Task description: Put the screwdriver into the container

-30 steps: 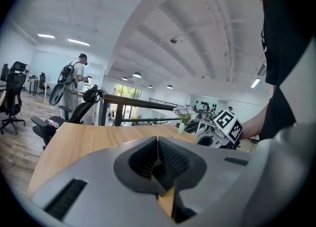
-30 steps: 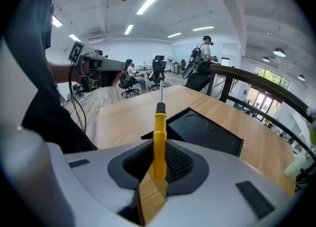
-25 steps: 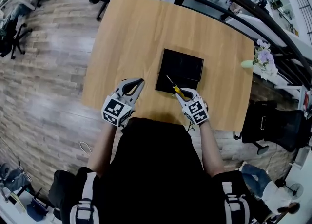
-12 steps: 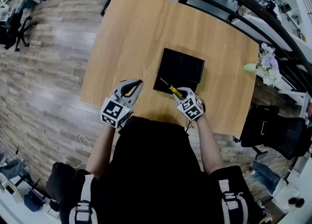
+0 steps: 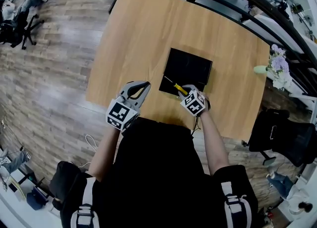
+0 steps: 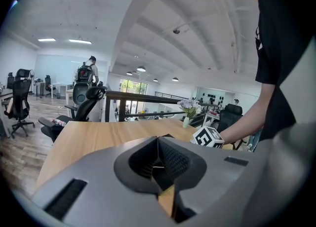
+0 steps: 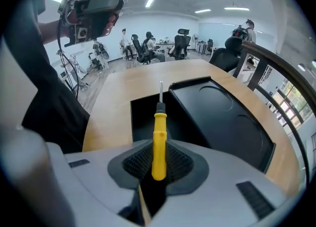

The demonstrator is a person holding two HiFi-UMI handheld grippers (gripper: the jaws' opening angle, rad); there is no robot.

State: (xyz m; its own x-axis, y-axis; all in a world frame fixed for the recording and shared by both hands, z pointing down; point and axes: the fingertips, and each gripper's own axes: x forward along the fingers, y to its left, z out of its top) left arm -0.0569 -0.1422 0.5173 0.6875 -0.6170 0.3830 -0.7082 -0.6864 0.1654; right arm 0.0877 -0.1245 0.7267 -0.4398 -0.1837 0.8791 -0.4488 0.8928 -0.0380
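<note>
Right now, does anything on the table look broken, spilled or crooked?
No, nothing stands out. The right hand-held gripper holds the yellow screwdriver straight, pointing at the black container on the table. Nothing looks spilled or broken.

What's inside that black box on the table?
The black container looks empty: only its dark bottom shows. The screwdriver, clamped in the right gripper, points toward it. The gripper's body hides the container's near part, so anything there cannot be seen.

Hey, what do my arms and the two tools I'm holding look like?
Both the left tool and the right tool are light grey, with rounded bodies, dark ribbed pads, and a white cube carrying black square markers. You wear a black short-sleeved shirt.
</note>
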